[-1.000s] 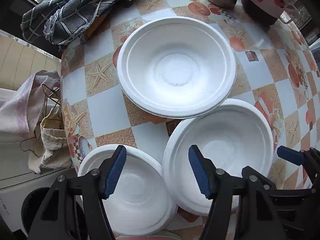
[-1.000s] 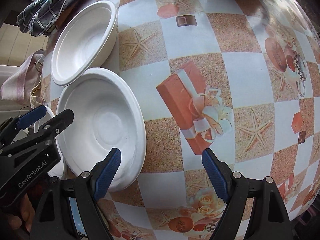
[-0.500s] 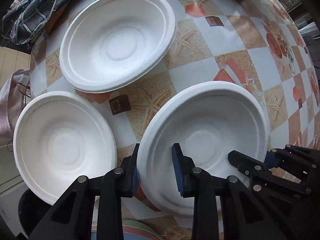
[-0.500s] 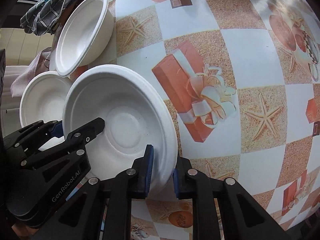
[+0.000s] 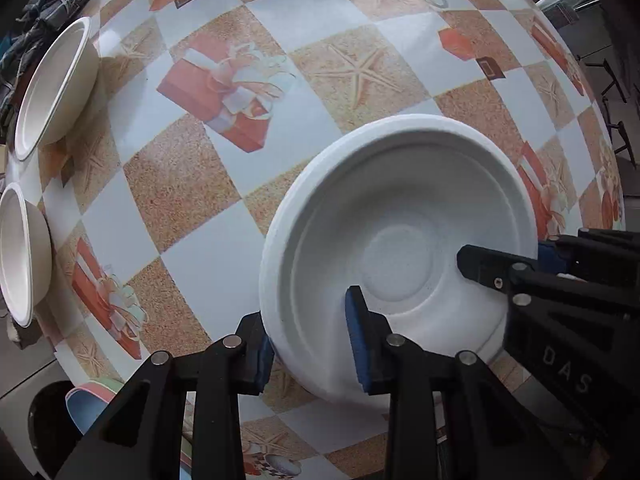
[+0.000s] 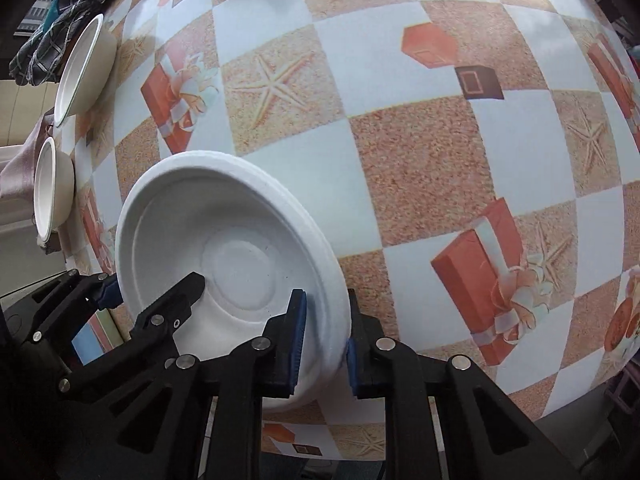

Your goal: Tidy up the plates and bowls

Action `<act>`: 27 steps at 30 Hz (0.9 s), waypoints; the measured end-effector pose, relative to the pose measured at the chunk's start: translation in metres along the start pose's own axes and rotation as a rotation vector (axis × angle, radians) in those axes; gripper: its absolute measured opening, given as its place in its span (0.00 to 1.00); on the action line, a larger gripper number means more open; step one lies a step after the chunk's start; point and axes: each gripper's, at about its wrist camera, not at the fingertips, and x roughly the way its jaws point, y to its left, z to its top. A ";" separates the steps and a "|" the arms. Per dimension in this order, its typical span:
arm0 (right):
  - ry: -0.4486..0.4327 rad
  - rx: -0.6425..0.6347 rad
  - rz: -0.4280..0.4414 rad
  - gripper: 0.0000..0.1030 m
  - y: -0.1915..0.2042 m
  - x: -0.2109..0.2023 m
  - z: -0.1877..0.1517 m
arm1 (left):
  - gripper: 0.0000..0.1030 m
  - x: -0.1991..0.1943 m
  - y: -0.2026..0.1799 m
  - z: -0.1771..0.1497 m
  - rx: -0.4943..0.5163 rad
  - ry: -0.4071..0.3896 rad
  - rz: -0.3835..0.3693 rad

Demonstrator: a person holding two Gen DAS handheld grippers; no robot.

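Both grippers hold one white bowl, lifted above the patterned table. My left gripper is shut on its near-left rim. My right gripper is shut on its near-right rim; the bowl shows in the right wrist view too. The right gripper's fingers reach in from the right in the left wrist view. Two more white bowls stand at the table's far left, one further back and one nearer; they also show in the right wrist view.
A crumpled dark checked cloth lies beyond the far bowl at the table's corner. A pink and blue plate rim shows below the table's near edge. The table edge curves away on the right.
Both grippers closed on the bowl's rim, lifted it and carried it right, away from the two other bowls, which now lie far to the left.
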 end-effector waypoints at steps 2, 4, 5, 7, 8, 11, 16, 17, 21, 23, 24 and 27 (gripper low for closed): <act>-0.003 0.006 -0.029 0.21 -0.014 -0.001 -0.008 | 0.34 0.000 -0.020 -0.005 0.030 -0.002 -0.005; -0.005 0.012 -0.054 0.22 -0.030 -0.002 -0.017 | 0.34 0.001 -0.038 -0.008 0.050 0.007 -0.024; -0.007 0.017 -0.065 0.22 -0.037 -0.003 -0.019 | 0.34 0.001 -0.046 -0.009 0.062 0.007 -0.030; -0.010 0.032 -0.067 0.22 -0.052 -0.005 -0.022 | 0.35 -0.001 -0.057 -0.010 0.083 0.000 -0.035; -0.014 0.039 -0.062 0.22 -0.059 -0.007 -0.023 | 0.40 -0.003 -0.063 -0.011 0.092 -0.009 -0.031; -0.035 0.056 -0.050 0.32 -0.078 -0.015 -0.020 | 0.59 -0.012 -0.075 -0.015 0.108 -0.043 -0.004; -0.114 0.106 -0.019 0.91 -0.101 -0.040 -0.018 | 0.70 -0.035 -0.070 -0.022 0.081 -0.062 -0.064; -0.122 0.121 -0.016 0.91 -0.106 -0.043 -0.019 | 0.72 -0.038 -0.061 -0.028 0.062 -0.063 -0.088; -0.147 0.206 0.001 0.91 -0.130 -0.064 -0.024 | 0.72 -0.044 -0.026 -0.056 -0.010 -0.050 -0.142; -0.157 0.242 0.015 0.91 -0.137 -0.069 -0.028 | 0.72 -0.050 -0.015 -0.068 -0.031 -0.056 -0.139; -0.164 0.254 0.020 0.91 -0.142 -0.078 -0.032 | 0.72 -0.053 -0.011 -0.072 -0.037 -0.060 -0.134; -0.174 0.266 0.037 0.91 -0.155 -0.104 -0.045 | 0.72 -0.063 0.002 -0.075 -0.066 -0.077 -0.140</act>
